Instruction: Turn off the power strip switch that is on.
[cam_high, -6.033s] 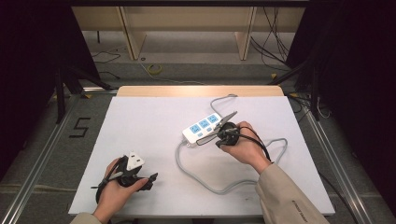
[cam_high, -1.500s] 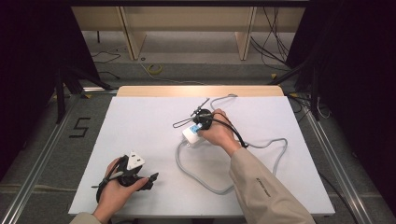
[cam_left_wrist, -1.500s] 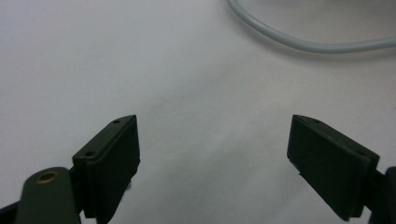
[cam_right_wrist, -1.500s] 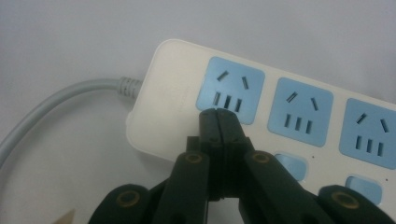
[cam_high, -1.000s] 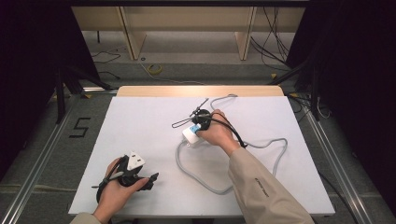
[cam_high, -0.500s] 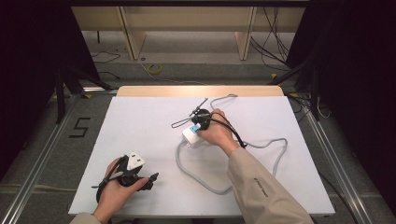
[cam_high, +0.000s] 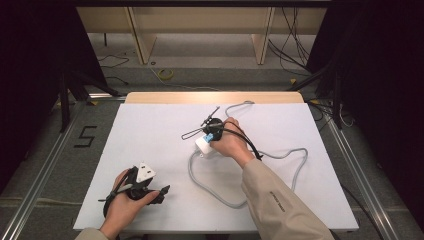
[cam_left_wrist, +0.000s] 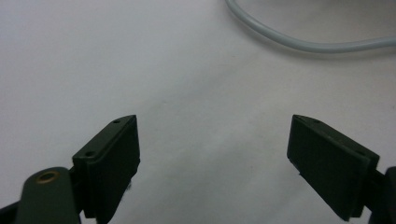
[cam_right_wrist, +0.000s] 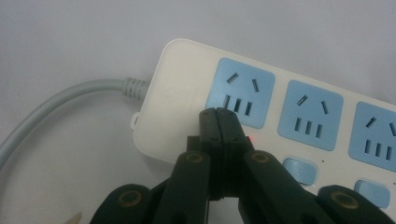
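Right gripper (cam_right_wrist: 218, 114) with jaws pressed together, tips down on the white power strip (cam_right_wrist: 187, 93) beside its first blue socket (cam_right_wrist: 240, 98), a small red light just by them. Strip near the table's (cam_high: 150, 130) middle, grey cord (cam_high: 225, 197) looping off. Left gripper (cam_left_wrist: 215, 154) spread wide over bare tabletop, near corner.
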